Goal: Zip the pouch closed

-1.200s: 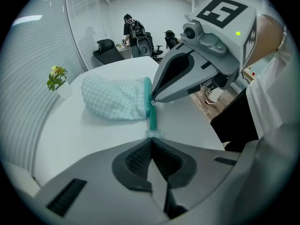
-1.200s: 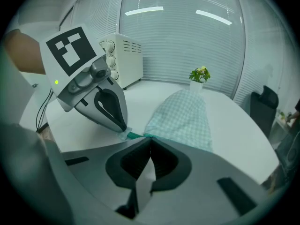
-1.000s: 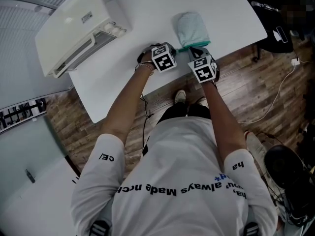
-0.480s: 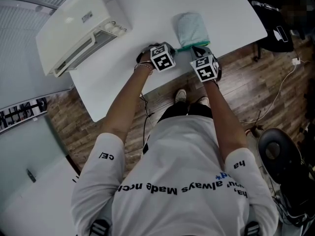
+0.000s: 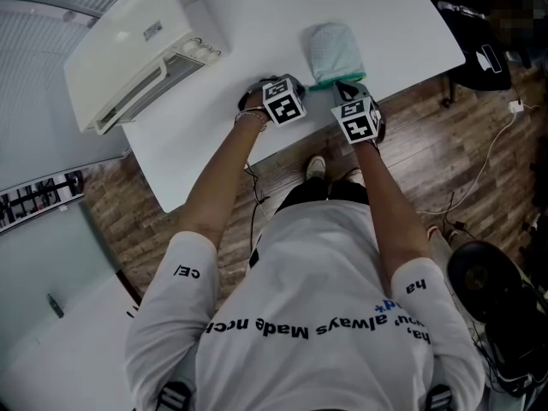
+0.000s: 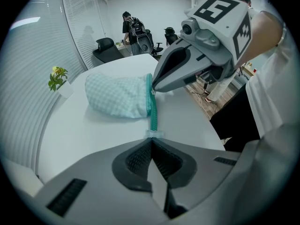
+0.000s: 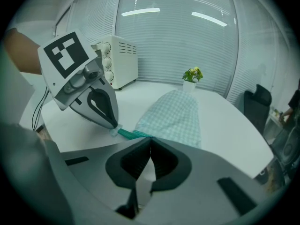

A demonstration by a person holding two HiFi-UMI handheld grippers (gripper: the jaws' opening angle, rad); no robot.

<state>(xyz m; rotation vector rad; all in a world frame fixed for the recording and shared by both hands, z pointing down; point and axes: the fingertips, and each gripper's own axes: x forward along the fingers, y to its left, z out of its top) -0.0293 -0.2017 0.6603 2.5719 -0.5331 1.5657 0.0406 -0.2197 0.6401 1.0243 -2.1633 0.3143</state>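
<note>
The white worktop (image 5: 257, 41) carried the checked pouch (image 5: 332, 48) near its front edge. The left gripper (image 6: 151, 138) was clamped on the tail end of the zipper (image 6: 152, 114). The right gripper (image 7: 150, 138) was closed on the zipper at the pouch's mouth.

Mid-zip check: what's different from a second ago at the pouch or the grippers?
Nothing visibly moved at the pouch. The left gripper stays shut on the tail end of the zipper, the right gripper on it at the checked pouch's mouth. The pouch lies where it was on the white table. Only a dark round object on the floor shifted slightly.
</note>
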